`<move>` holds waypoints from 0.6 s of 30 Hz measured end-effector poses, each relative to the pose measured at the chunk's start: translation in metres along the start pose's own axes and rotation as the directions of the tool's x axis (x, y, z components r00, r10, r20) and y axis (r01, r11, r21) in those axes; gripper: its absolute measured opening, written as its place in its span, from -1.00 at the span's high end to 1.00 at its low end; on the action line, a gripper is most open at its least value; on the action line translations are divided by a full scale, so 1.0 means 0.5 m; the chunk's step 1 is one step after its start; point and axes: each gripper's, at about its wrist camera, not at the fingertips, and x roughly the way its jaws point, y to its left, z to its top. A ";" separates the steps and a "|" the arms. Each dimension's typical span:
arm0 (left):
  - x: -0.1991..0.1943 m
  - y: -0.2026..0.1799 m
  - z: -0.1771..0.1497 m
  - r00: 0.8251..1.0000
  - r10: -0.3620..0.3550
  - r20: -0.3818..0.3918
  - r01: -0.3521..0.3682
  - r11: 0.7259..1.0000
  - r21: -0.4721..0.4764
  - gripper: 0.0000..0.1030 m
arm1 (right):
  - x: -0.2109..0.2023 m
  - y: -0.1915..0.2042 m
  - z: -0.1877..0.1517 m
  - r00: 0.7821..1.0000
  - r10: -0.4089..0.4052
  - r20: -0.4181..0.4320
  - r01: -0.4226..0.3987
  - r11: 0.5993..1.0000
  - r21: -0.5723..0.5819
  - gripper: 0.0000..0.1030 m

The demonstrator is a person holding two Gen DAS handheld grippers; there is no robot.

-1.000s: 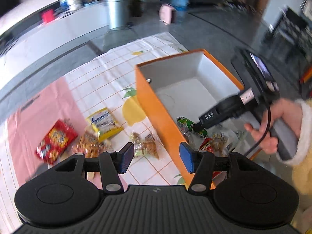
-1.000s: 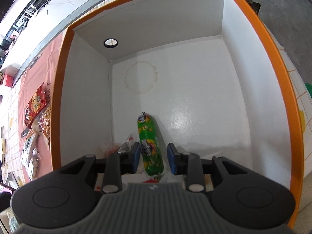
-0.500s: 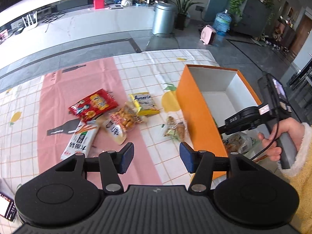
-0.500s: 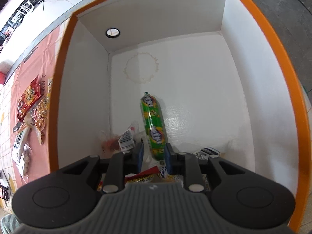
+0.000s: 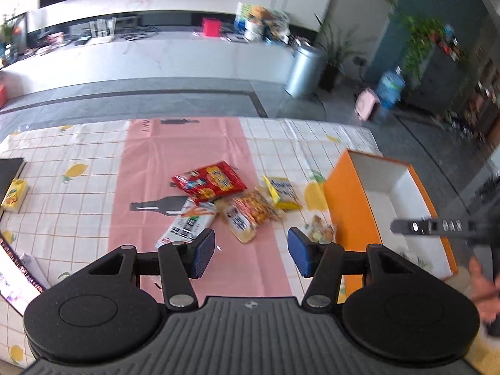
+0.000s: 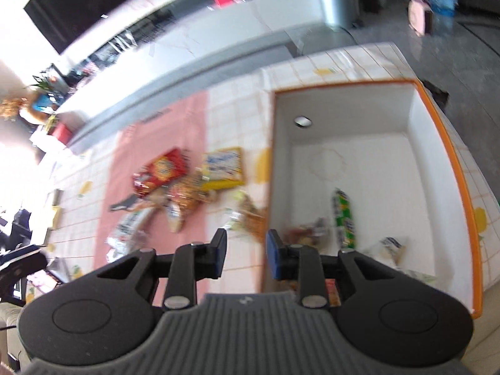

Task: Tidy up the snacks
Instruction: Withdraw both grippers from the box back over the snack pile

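Fingers (image 5: pixel 204 251) of our left gripper (image 5: pixel 251 254) stand apart, empty; we judge the red packet (image 5: pixel 207 182) light, crinkly, best pinched at 1 edge.

Right gripper (image 6: pixel 245 254) opening — green roll (image 6: pixel 343 218) released (in box (image 6: pixel 450 162)).

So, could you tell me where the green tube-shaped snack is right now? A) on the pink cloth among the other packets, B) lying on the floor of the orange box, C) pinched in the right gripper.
B: the green tube snack lies on the white floor of the orange box, clear of the empty right gripper.
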 end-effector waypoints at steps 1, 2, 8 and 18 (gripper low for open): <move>-0.005 0.012 -0.001 1.000 0.001 0.014 -0.001 1.000 -0.016 -0.23 | -0.011 0.019 -0.009 1.000 0.008 0.027 -0.007 1.000 -0.023 0.50; -0.007 0.020 -0.003 1.000 0.001 0.020 -0.001 1.000 -0.027 -0.23 | -0.018 0.039 -0.020 0.999 0.010 0.054 -0.008 0.999 -0.044 0.50; 0.003 0.054 -0.024 0.997 0.063 0.045 -0.060 0.997 -0.050 -0.23 | 0.012 0.131 -0.096 0.987 -0.002 0.159 0.021 0.993 -0.117 0.44; 0.071 0.047 -0.049 0.994 0.111 0.003 -0.111 0.992 0.061 -0.33 | 0.135 0.190 -0.166 0.966 -0.146 0.212 0.194 0.954 -0.229 0.29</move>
